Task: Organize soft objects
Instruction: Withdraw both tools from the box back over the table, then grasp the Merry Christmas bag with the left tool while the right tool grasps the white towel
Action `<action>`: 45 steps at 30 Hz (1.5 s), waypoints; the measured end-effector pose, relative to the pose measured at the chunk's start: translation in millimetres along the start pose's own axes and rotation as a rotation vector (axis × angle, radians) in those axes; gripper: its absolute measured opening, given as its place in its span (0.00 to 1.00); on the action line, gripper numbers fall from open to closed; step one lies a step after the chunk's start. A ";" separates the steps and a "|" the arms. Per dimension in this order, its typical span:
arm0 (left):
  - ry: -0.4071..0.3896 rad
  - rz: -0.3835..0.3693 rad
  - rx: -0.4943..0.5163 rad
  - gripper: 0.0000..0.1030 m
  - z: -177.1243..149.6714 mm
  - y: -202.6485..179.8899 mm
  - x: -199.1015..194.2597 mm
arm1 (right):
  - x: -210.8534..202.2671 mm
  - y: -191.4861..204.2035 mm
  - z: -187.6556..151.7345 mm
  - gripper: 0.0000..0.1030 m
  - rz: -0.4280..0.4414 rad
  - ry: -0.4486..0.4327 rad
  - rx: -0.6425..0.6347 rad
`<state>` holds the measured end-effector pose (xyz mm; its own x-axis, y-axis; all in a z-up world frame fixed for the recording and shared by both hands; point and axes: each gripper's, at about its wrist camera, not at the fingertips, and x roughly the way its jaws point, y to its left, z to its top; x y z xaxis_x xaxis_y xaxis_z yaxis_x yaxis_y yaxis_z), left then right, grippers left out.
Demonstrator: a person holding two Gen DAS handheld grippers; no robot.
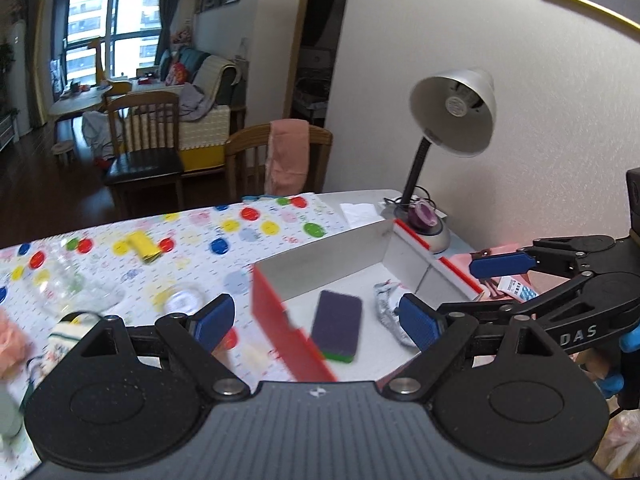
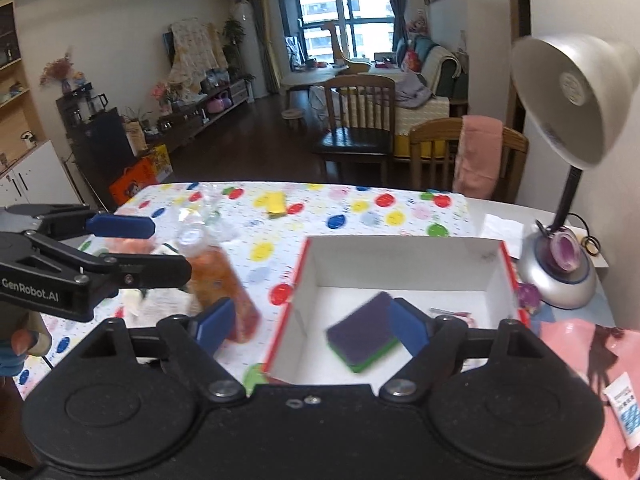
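Purple sponge [image 2: 362, 332] lies in the box [image 2: 404, 250]; both tongs [image 1: 316, 320] [image 2: 310, 326] gape empty

Both claws: black linkage arms w/ silver pivot screws, blue pads [image 1: 216, 320]; white "GenRobot.AI" lettering on left claw [image 2: 120, 240].

A purple sponge [image 2: 362, 332] with a green underside lies flat on the white floor of an open box [image 2: 400, 256] with red outer walls, at lower centre of the right wrist frame; a blue pad hides its right corner. In the left wrist frame it [image 1: 337, 326] lies near the box's [image 1: 320, 256] red wall. A yellow sponge [image 2: 276, 202] lies on the dotted desk cloth, upper centre, well apart from the box.
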<state>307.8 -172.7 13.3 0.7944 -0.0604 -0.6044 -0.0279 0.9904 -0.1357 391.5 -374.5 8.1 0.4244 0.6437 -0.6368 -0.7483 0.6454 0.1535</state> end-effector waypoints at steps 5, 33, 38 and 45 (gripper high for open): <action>-0.005 0.007 -0.035 0.87 -17.5 38.4 -28.8 | 3.0 44.3 -4.1 0.87 0.012 -0.014 -0.020; 0.016 0.052 -0.109 1.00 -95.4 244.1 -53.9 | 110.2 214.2 -47.6 0.99 0.007 0.075 0.053; 0.059 0.094 -0.130 1.00 -97.2 268.2 -21.4 | 137.4 233.2 -53.6 0.99 0.000 0.119 0.025; 0.115 0.175 -0.162 1.00 -99.8 290.8 20.4 | 182.6 259.9 -58.3 0.92 -0.008 0.172 -0.079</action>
<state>255.3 101.7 -116.9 0.6950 0.0871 -0.7137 -0.2630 0.9547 -0.1395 244.8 -113.2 -112.4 0.3426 0.5543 -0.7585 -0.7857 0.6117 0.0922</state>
